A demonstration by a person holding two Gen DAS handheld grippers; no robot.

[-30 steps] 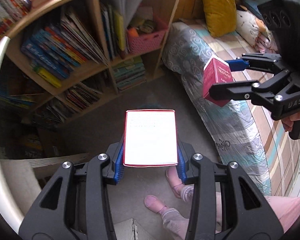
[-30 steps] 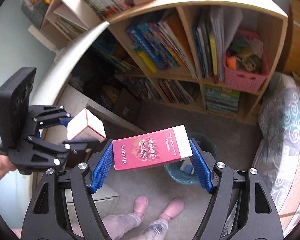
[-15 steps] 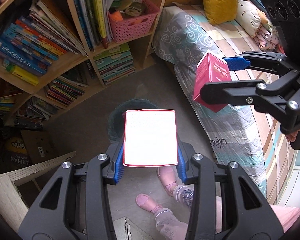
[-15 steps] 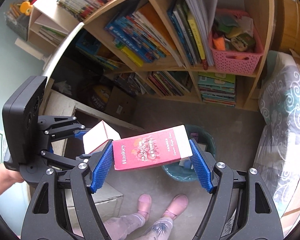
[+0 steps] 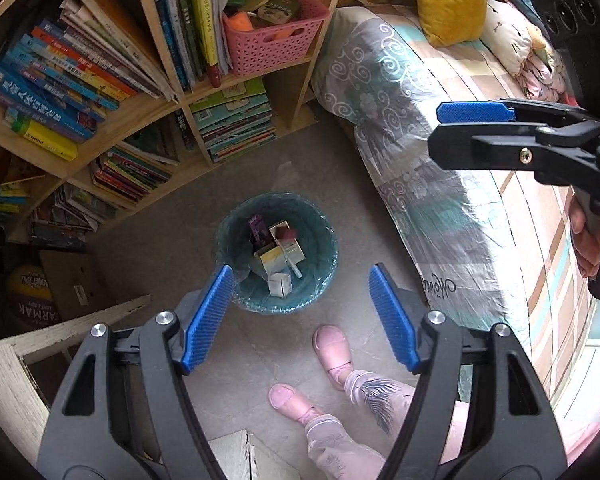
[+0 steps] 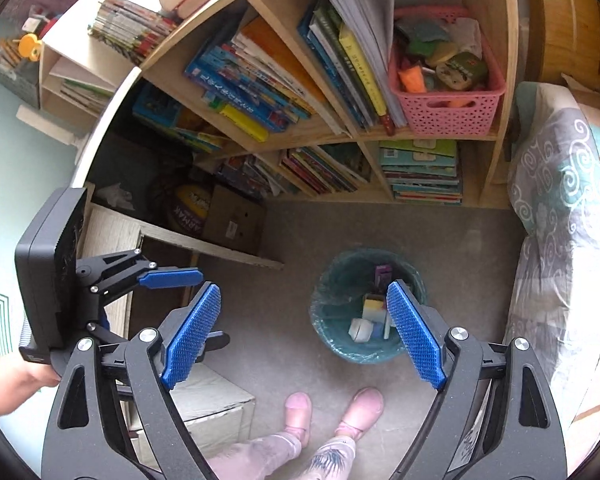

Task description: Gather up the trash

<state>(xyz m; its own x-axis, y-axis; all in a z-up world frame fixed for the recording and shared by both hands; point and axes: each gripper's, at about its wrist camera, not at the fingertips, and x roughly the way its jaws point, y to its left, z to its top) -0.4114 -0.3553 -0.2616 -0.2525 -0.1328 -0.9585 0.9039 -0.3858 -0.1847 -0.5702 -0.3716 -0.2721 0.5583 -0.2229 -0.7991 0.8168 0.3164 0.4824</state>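
Observation:
A round teal trash bin (image 5: pixel 236 240) with a plastic liner stands on the grey floor and holds several small boxes (image 5: pixel 278 254). It also shows in the right wrist view (image 6: pixel 340 280). My left gripper (image 5: pixel 300 314) is open and empty, high above the bin's near rim. My right gripper (image 6: pixel 302 332) is open and empty, above the floor just left of the bin. The right gripper shows in the left wrist view (image 5: pixel 476 128) at the upper right. The left gripper shows in the right wrist view (image 6: pixel 172 288) at the left.
A wooden bookshelf (image 5: pixel 148 104) full of books with a pink basket (image 5: pixel 268 40) stands behind the bin. A bed (image 5: pixel 440 152) with a patterned cover runs along the right. The person's pink slippers (image 5: pixel 332 348) are near the bin. A cardboard box (image 6: pixel 236 220) sits left.
Both grippers opened and let go of their boxes: the white box from the left, the pink Hankey box from the right. Both views moved over the bin.

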